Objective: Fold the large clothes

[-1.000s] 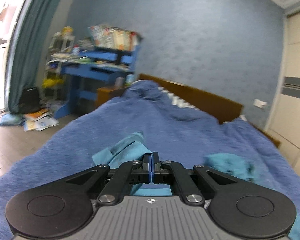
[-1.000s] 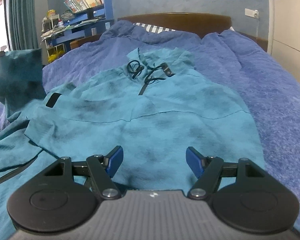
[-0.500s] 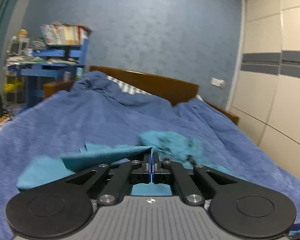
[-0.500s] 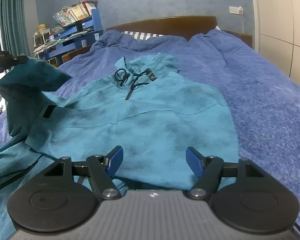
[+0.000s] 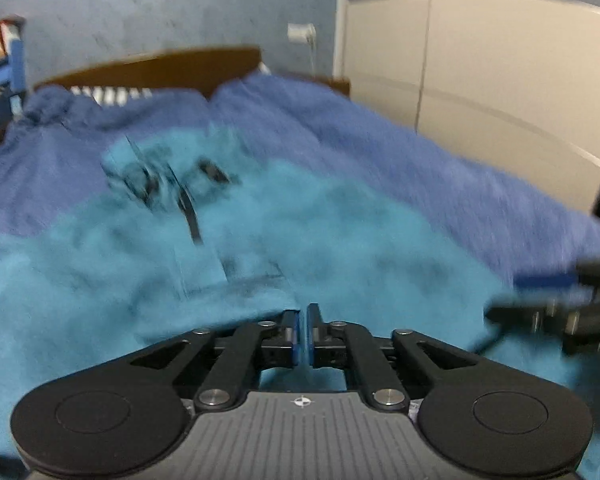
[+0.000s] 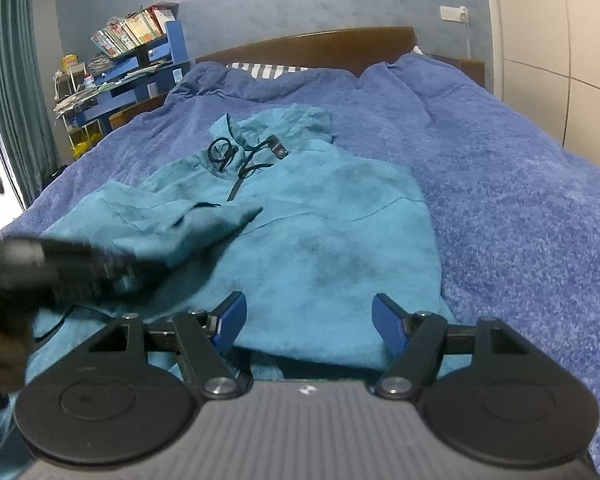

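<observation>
A teal hoodie (image 6: 332,216) lies flat, front up, on the blue bed blanket (image 6: 500,184), its hood and black drawstrings (image 6: 240,160) toward the headboard. My left gripper (image 5: 303,336) is shut on the hoodie's sleeve (image 6: 204,224), which is laid across the chest. In the right wrist view that gripper shows as a dark blur (image 6: 128,270) at the left. My right gripper (image 6: 308,320) hangs open just above the hoodie's lower hem with nothing between its fingers. It also appears blurred at the right edge of the left wrist view (image 5: 532,296).
A wooden headboard (image 6: 308,46) and a striped pillow (image 6: 264,70) are at the far end. A blue desk with books (image 6: 140,64) and a curtain (image 6: 12,100) stand at left. A pale wardrobe (image 6: 560,60) lines the right side.
My left gripper swung right and down, carrying the sleeve from the hoodie's left side over onto its chest. The right gripper stayed open over the hem.
</observation>
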The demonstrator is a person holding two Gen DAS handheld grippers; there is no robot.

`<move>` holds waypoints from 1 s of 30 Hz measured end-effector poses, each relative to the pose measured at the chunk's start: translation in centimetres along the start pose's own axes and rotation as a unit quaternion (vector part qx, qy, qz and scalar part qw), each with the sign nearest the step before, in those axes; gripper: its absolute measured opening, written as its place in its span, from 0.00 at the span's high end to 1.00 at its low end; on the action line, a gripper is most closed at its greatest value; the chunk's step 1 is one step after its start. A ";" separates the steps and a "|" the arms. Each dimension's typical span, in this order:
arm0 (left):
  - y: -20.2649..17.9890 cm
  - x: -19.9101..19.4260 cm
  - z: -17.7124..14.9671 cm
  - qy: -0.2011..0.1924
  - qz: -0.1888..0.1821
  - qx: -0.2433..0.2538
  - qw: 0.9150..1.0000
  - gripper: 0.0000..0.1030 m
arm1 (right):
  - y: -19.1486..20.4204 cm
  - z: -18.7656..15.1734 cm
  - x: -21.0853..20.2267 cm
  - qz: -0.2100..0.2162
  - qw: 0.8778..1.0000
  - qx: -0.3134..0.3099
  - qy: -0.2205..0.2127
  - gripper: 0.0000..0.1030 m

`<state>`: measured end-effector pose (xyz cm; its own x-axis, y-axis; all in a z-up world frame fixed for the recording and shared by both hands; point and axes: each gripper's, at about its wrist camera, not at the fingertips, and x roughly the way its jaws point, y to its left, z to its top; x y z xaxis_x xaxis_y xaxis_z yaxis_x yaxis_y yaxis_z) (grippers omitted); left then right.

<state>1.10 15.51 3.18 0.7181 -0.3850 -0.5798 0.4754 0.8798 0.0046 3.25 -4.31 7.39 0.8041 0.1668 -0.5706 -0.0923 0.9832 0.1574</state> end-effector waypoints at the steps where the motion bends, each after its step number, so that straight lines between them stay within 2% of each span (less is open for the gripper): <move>1: -0.1 0.6 -0.8 0.007 -0.004 0.001 1.000 0.87 | 0.1 0.1 0.1 0.001 1.000 -0.001 0.000 0.33; 5: 1.3 1.3 -3.3 0.019 -0.012 -0.001 1.000 0.80 | 0.8 0.5 0.8 0.006 1.000 -0.006 0.006 0.33; 8: 2.8 -0.8 -5.0 0.017 -0.008 -0.005 1.000 0.73 | 1.9 0.9 1.6 0.016 1.000 -0.015 0.009 0.33; 12: 6.1 -3.4 -6.0 0.013 0.019 -0.017 1.000 0.73 | 4.4 1.6 2.8 0.034 0.999 -0.039 0.014 0.33; 16: 10.3 -6.1 -6.1 0.008 0.062 -0.029 0.998 0.71 | 7.5 2.5 3.9 0.051 0.996 -0.071 0.020 0.33; 23: 16.9 -9.3 -5.5 0.000 0.131 -0.077 0.988 0.64 | 13.1 3.9 6.8 0.064 0.986 -0.151 0.043 0.33; 30: 20.1 -9.6 -6.1 0.026 0.148 -0.098 0.984 0.63 | 17.1 3.1 10.6 0.043 0.968 -0.234 0.081 0.33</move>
<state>0.62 38.57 3.88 0.7804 -0.0940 -0.6181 0.1388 0.9900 0.0246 12.03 14.02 6.49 0.6828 0.2223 -0.6960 -0.4414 0.8846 -0.1504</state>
